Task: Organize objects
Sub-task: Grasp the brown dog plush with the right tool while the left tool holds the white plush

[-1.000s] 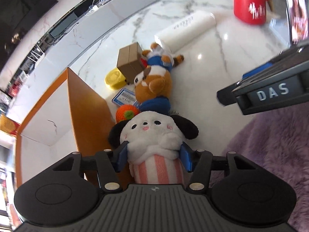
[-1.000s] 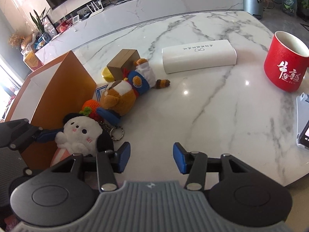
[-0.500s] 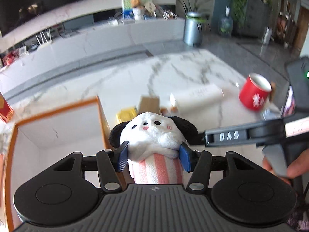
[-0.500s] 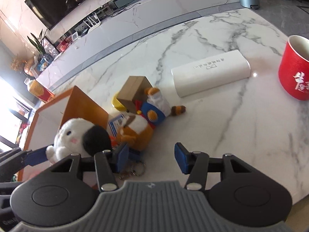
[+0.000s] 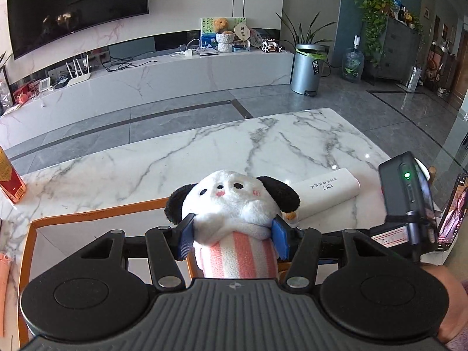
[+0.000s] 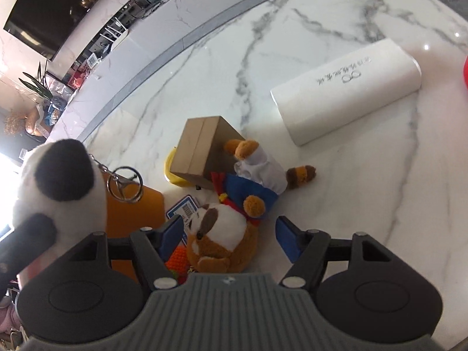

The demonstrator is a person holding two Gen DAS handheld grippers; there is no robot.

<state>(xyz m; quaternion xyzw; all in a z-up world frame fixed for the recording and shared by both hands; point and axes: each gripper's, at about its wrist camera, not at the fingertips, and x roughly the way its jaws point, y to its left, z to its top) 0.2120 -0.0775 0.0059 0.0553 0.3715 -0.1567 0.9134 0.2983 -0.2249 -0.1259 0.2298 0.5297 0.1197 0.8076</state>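
Observation:
My left gripper (image 5: 232, 237) is shut on a white plush dog (image 5: 234, 204) with black ears and a pink-striped body, held in the air above the orange box (image 5: 96, 213). The dog also shows at the left of the right wrist view (image 6: 55, 181), with its key ring (image 6: 125, 184) hanging. My right gripper (image 6: 229, 238) is open, its jaws on either side of a brown and white plush dog (image 6: 225, 234) in blue clothes lying on the marble table (image 6: 321, 190); whether the pads touch it I cannot tell.
A small cardboard box (image 6: 201, 146) leans on a yellow object (image 6: 172, 172). A blue card (image 6: 184, 210) and an orange knitted toy (image 6: 175, 260) lie by the plush. A long white case (image 6: 348, 87) lies right. A red carton (image 5: 8, 178) stands left.
My left gripper has lifted the white plush dog up from the table and tilted level. My right gripper has moved forward and down over the brown plush dog.

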